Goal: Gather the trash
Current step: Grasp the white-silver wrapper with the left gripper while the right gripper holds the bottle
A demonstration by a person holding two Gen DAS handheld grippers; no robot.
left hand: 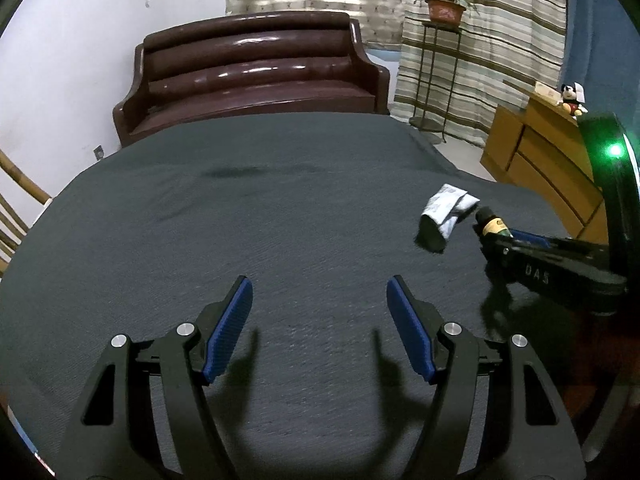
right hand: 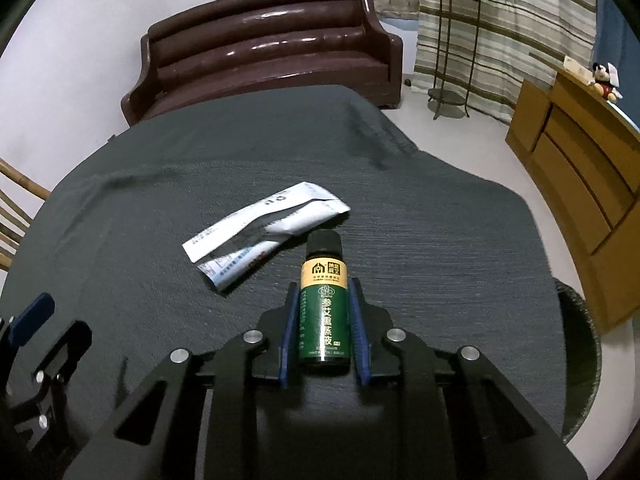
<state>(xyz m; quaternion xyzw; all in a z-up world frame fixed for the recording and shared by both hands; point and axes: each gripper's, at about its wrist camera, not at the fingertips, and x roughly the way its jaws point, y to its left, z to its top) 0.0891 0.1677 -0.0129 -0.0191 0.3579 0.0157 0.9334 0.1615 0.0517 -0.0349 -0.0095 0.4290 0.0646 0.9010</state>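
Left wrist view: left gripper [left hand: 320, 320] gapes, holding nothing, over dark tablecloth [left hand: 240, 220]; crumpled wrapper [left hand: 446, 214] at two o'clock; right wrist view: right gripper [right hand: 324, 300] clamped on green bottle [right hand: 325, 312], wrapper [right hand: 264, 232] at eleven o'clock.

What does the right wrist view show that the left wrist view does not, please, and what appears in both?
Only the right wrist view shows the green label of the bottle clamped between the right gripper pads. Only the left wrist view shows the left gripper open over bare cloth. Both share the crumpled white wrapper, the grey tablecloth and the brown sofa.
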